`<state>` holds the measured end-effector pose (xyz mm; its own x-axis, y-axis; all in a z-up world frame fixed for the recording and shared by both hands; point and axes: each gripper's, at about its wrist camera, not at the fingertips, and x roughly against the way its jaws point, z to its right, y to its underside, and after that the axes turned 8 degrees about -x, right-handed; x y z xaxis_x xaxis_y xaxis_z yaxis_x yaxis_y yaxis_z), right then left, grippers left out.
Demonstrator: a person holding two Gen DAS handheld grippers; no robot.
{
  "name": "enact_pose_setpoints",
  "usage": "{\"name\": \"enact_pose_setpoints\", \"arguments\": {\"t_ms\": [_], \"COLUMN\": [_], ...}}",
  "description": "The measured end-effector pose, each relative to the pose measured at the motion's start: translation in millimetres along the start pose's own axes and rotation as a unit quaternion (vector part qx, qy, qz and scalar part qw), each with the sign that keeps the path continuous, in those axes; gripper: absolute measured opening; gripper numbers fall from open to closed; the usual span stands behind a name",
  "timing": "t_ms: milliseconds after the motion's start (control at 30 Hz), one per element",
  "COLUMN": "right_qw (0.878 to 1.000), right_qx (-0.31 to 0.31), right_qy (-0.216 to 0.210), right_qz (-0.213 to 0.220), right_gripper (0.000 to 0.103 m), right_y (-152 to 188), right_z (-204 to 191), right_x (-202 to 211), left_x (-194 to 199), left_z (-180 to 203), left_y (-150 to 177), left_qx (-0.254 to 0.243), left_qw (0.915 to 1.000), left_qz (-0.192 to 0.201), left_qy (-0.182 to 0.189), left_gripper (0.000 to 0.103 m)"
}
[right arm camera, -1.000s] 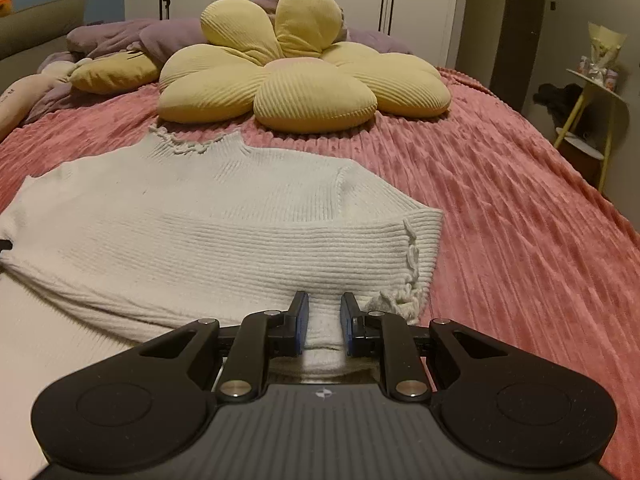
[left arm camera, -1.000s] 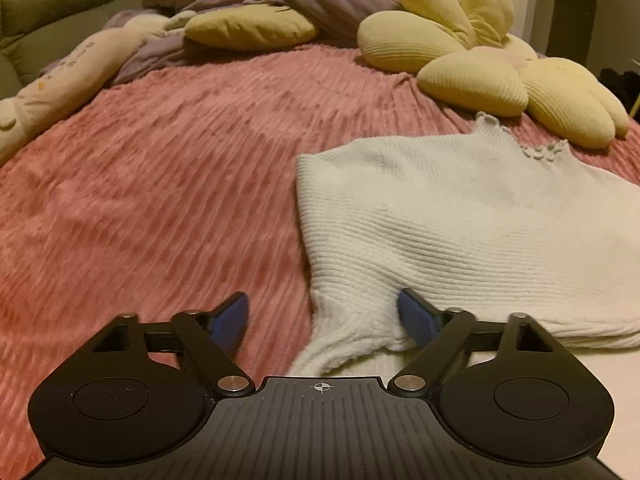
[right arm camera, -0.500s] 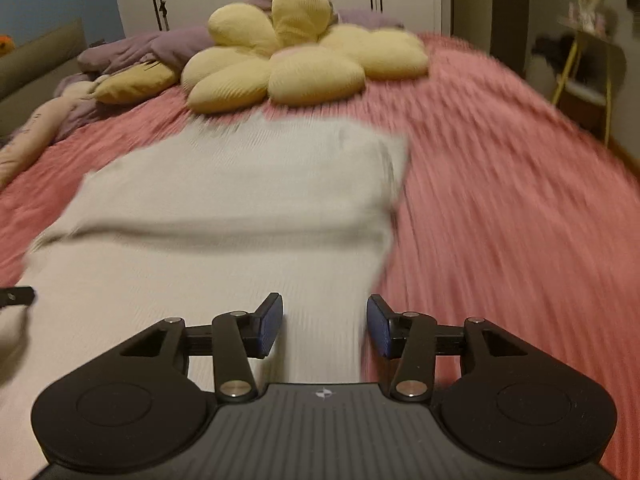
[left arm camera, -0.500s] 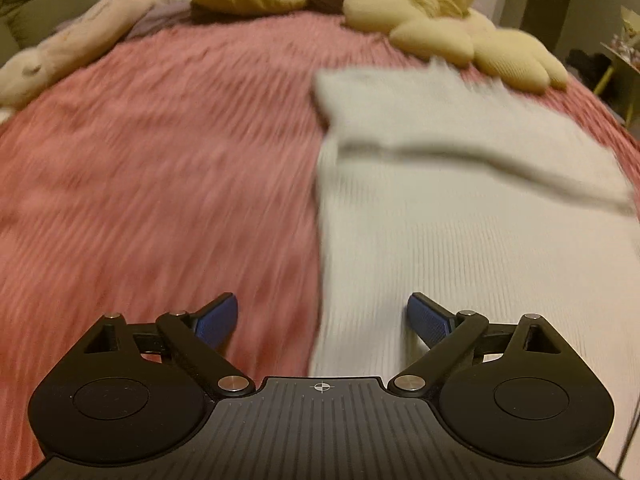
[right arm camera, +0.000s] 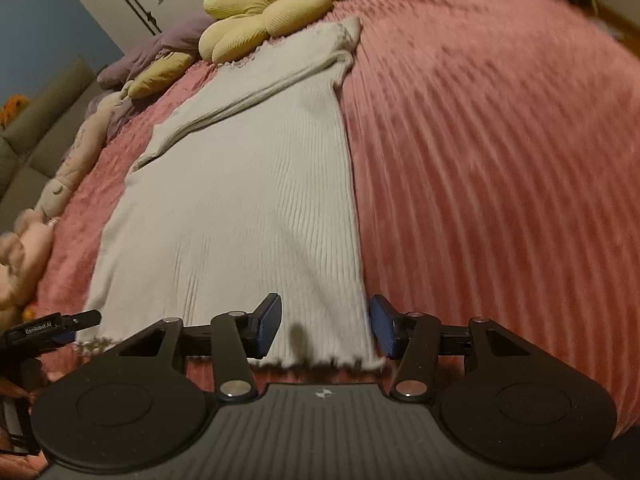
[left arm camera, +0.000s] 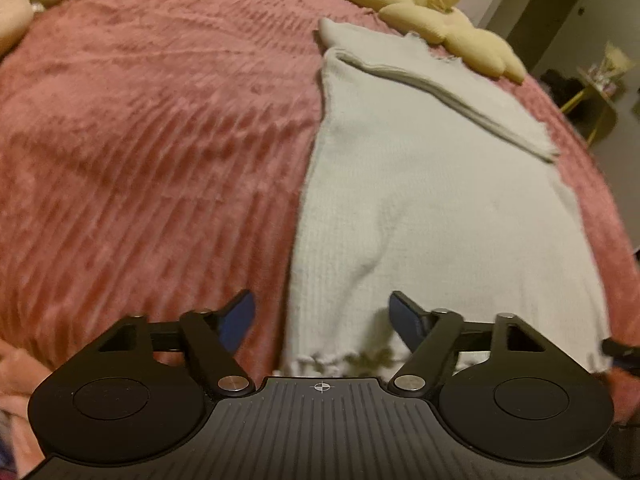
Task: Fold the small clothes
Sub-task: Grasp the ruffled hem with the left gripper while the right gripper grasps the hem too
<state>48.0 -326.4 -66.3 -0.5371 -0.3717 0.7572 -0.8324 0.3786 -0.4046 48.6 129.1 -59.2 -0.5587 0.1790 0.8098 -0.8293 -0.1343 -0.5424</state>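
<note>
Left wrist view has the left claw point(left arm camera: 322, 314) with its blue pads spread wide apart and gripping nothing, poised low over the near left corner of the sweater point(left arm camera: 420, 200), whose frilled hem lies just ahead of the claw body. Right wrist view has the right claw point(right arm camera: 324, 326) likewise apart and empty, straddling the near right corner of the hem, with the tip of the left claw showing at the far left edge. Outward, the pale ribbed sweater lies flat lengthwise on the pink bed point(right arm camera: 500, 140), sleeves folded across its upper part, its collar end just beside the yellow flower pillow point(right arm camera: 272, 8).
</note>
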Motion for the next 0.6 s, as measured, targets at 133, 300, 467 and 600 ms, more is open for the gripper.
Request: {"name": "enact_pose_setpoints", "arguments": {"t_ms": [133,300,467,600], "right_qw": [1.0,0.999,0.997,0.996], "right_qx": [-0.024,-0.043,-0.069,-0.072], "right_qy": [-0.015,-0.026,-0.036,-0.04], "right_qz": [-0.006,-0.011,-0.026,-0.034], "right_gripper": [0.033,0.02,0.02,0.021], "right_y": [2,3,2,0], "right_z": [7,15,23,23], "right_x": [-4,-7,-11,-13], "left_x": [-4,-1,-10,-13], "left_z": [-3,-11,-12,-11], "left_y": [4,4,4,2], "left_qx": [0.018,0.046,0.045,0.037], "left_qw": [0.9995,0.9966,0.9933,0.9921], "left_qz": [-0.018,-0.026,-0.059,-0.066], "left_qy": [0.02,0.063,0.089,0.1], "left_gripper": [0.056,0.028,0.029,0.021]}}
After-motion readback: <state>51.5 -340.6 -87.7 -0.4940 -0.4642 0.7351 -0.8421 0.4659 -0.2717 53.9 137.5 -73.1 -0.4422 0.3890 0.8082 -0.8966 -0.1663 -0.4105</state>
